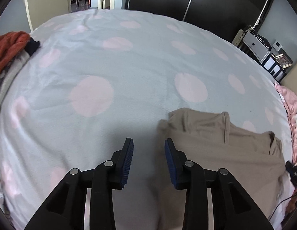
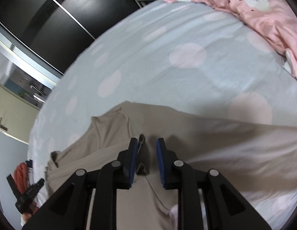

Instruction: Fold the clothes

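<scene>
A beige garment point(image 1: 225, 149) lies spread on the bed, partly folded, with a collar or hem edge standing up. My left gripper point(image 1: 149, 143) hangs open just past the garment's left edge; only the sheet shows between its blue pads. In the right wrist view the same beige garment point(image 2: 225, 143) fills the lower half. My right gripper point(image 2: 147, 143) is open right over it, and a raised pleat of the cloth point(image 2: 141, 140) stands between the jaws against the left pad, not pinched. The left gripper point(image 2: 25, 184) also shows small at the lower left, held by a hand.
The bed wears a pale grey sheet with pink dots point(image 1: 129, 67). A pile of clothes topped by an orange-red one point(image 1: 8, 46) sits at its far left. A pink blanket point(image 2: 253, 5) is bunched along the right side. Dark wardrobe doors point(image 1: 206, 0) and a shelf point(image 1: 263, 49) stand beyond.
</scene>
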Motion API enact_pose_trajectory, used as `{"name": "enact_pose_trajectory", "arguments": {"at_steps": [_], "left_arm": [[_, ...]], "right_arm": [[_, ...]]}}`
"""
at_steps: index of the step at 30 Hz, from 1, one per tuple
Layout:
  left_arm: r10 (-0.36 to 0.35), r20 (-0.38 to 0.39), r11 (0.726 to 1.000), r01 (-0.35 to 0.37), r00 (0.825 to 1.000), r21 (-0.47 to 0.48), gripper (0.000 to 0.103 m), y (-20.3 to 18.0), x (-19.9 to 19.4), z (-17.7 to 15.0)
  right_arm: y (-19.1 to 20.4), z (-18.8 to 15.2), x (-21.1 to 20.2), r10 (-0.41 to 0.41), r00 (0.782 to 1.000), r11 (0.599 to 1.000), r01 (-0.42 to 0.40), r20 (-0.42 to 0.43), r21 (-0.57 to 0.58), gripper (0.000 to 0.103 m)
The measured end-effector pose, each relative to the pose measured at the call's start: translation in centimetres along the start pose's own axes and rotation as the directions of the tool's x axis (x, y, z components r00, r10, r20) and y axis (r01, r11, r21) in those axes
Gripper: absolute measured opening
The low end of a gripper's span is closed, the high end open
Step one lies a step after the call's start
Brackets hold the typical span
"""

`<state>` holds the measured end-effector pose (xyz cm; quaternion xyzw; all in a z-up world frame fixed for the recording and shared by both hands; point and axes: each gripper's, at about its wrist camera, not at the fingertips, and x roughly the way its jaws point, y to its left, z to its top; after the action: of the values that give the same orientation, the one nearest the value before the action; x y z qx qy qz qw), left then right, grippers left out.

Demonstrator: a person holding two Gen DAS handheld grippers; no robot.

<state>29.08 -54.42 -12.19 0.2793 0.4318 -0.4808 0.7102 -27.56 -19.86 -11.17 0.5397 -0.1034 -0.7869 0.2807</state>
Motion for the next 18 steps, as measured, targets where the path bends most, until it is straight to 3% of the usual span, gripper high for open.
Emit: {"name": "enact_pose_trajectory", "arguments": {"at_steps": [5, 10, 14, 18], "left_arm": [[-0.031, -0.031, 0.999, 0.032, 0.999, 0.023, 0.036, 0.4, -2.3, -2.4], [0.001, -0.043, 0.985, 0.007, 0.999, 0.170, 0.036, 0.1, -4.3, -6.4], [0.049, -0.060, 0.971, -0.033, 0.997, 0.236, 0.036, -0.7, -3.6, -8.2], [0.043, -0.056, 0.969, -0.028, 0.998, 0.247, 0.036, -1.9, -2.3, -8.3]], "right_arm": [[0.4, -1.1, -0.7, 0.029, 0.999, 0.997, -0.031, -0.042, -0.068, 0.021], [1.0, -3.0, -0.7, 0.035, 0.997, 0.986, -0.045, -0.064, -0.160, 0.029], [1.7, -4.1, 0.3, -0.031, 0.997, 0.963, 0.011, -0.069, -0.270, 0.030], [1.7, -3.7, 1.1, -0.034, 0.998, 0.966, 0.018, -0.056, -0.257, 0.030]]}}
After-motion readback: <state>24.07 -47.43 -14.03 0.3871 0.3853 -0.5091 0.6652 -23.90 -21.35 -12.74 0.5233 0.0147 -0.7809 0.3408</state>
